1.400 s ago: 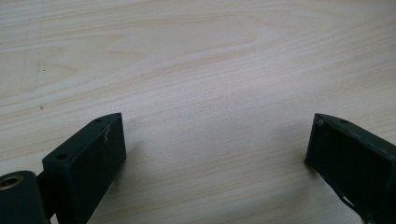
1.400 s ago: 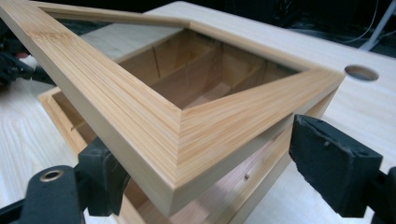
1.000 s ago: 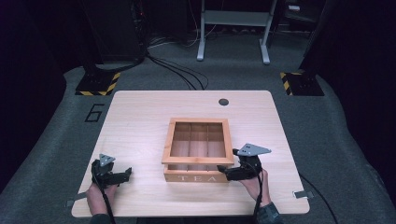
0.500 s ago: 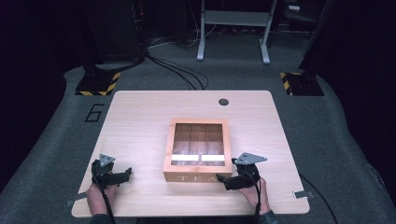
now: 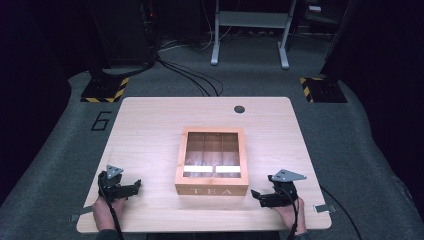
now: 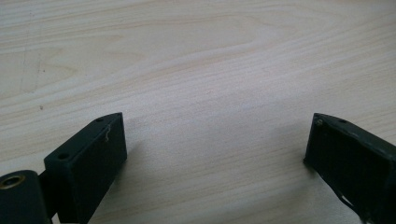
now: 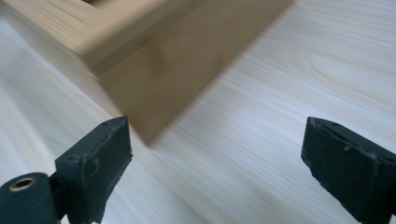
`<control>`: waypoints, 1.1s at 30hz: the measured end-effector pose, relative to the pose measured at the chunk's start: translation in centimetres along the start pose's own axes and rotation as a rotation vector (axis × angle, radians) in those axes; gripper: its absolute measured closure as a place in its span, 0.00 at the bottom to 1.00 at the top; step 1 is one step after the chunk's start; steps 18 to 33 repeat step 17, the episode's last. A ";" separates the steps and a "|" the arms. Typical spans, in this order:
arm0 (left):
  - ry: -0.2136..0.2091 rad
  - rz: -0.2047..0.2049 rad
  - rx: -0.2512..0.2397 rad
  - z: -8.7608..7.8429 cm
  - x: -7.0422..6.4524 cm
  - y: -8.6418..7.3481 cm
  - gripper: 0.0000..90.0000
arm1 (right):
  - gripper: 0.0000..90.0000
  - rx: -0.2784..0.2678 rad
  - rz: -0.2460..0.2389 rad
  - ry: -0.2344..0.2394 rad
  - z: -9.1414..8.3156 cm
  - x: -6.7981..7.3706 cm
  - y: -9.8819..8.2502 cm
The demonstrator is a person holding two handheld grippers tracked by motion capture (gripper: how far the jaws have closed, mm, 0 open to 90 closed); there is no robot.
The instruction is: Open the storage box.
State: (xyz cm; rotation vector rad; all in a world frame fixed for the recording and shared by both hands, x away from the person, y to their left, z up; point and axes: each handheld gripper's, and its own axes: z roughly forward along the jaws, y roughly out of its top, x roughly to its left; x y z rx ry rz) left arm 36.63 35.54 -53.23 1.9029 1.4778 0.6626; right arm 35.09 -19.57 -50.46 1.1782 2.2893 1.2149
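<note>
Grippers released: I rest both the left hand-held gripper [image 5: 131,187] and right hand-held gripper [image 5: 258,196] on the pale wooden surface [image 5: 150,130], judging a level, two-sided approach best for the glass-lidded wooden tea box [image 5: 212,161].

I count one table [image 5: 150,125], and on it one wooden box [image 5: 212,189], set toward the near edge about midway along, lettered TEA on its front. Through its lid I make out three compartments side by side, and two pale strips near the front. One dark round hole [image 5: 239,109] sits by the far edge. I hold two tongs: my left gripper [image 5: 131,187] at the near left corner, my right gripper [image 5: 259,196] at the near right.
</note>
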 end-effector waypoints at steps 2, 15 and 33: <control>0.000 0.000 0.000 0.0 0.0 0.0 0.06 | 0.09 0.006 0.018 -0.032 -0.5 -0.9 -0.8; -0.002 -0.001 0.001 0.0 0.0 0.0 0.06 | 0.01 0.102 0.032 -0.235 -1.1 -4.4 -3.4; -0.002 -0.002 0.001 0.0 0.0 0.0 0.06 | 0.00 0.112 0.043 -0.230 -1.2 -4.6 -3.4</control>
